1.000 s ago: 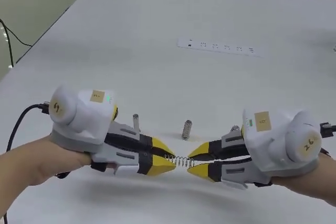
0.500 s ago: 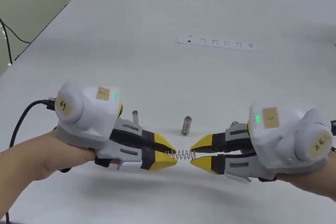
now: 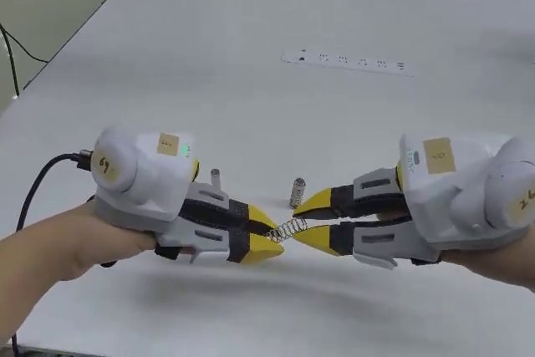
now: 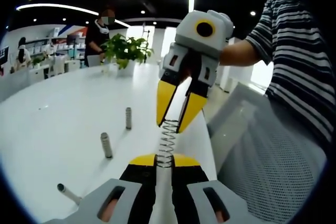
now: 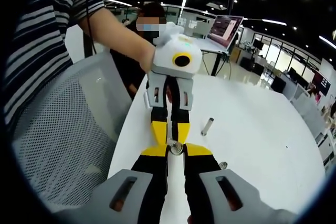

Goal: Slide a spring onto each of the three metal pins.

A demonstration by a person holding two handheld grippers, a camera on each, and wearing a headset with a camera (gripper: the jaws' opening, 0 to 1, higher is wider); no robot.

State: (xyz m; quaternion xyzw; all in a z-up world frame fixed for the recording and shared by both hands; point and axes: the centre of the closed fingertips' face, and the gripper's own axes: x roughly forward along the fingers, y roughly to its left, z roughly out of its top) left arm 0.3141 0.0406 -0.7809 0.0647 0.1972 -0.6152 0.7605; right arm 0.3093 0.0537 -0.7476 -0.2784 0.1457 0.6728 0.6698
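A small steel spring [image 3: 286,229] hangs in the air between the two grippers. My left gripper [image 3: 269,241] is shut on its near end, and in the left gripper view the spring [image 4: 167,142] rises from the closed yellow tips [image 4: 157,161]. My right gripper [image 3: 298,221] faces it tip to tip, its jaws pressed on the spring's other end [image 5: 177,149]. Behind them on the table stand a bare metal pin [image 3: 215,178] and a pin wearing a spring [image 3: 297,192]. A third pin [image 4: 128,118] stands farther along the row.
A white power strip [image 3: 347,63] lies farther back on the white table [image 3: 251,81]. A black cable [image 3: 42,177] trails from the left gripper toward the table's left edge. A person in a striped shirt [image 4: 294,45] and a mesh chair [image 5: 68,129] sit at the near edge.
Both grippers have drawn slightly closer together. The right gripper has risen a little, so the spring now slants up toward it instead of lying level.
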